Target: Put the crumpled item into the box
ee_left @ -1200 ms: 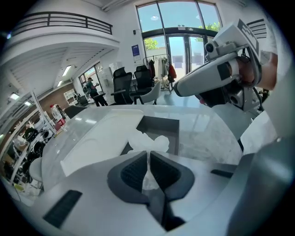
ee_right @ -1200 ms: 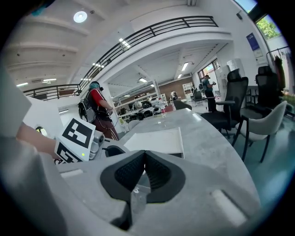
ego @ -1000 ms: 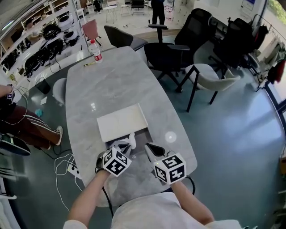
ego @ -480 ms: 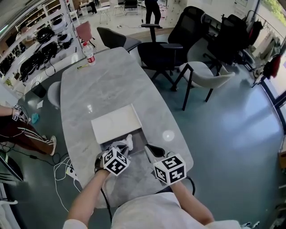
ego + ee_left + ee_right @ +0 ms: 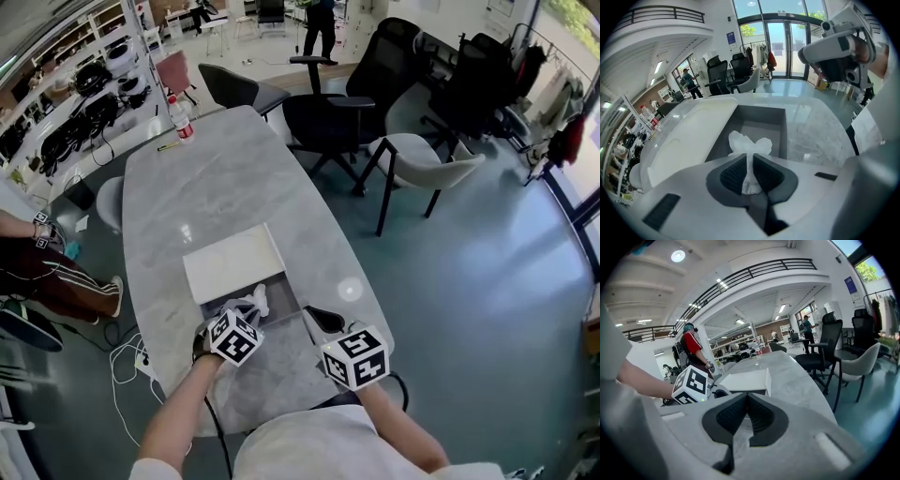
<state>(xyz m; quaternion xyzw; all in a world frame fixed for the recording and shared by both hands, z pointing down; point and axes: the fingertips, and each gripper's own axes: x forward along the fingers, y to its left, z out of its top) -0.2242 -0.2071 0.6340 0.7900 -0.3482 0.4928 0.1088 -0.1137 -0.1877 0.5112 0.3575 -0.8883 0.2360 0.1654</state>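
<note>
Pinching the crumpled item (image 5: 750, 144) tight in my left gripper (image 5: 749, 163), I'm holding it over the open box (image 5: 761, 116) near the table's (image 5: 234, 178) near end; my right gripper (image 5: 746, 397) hovers alongside, jaws together, empty.

No words or numbers can be read. The black-and-white marker cube (image 5: 234, 337) shows only square patterns. The small blue wall sign (image 5: 730, 37) at eleven o'clock is illegible.
</note>
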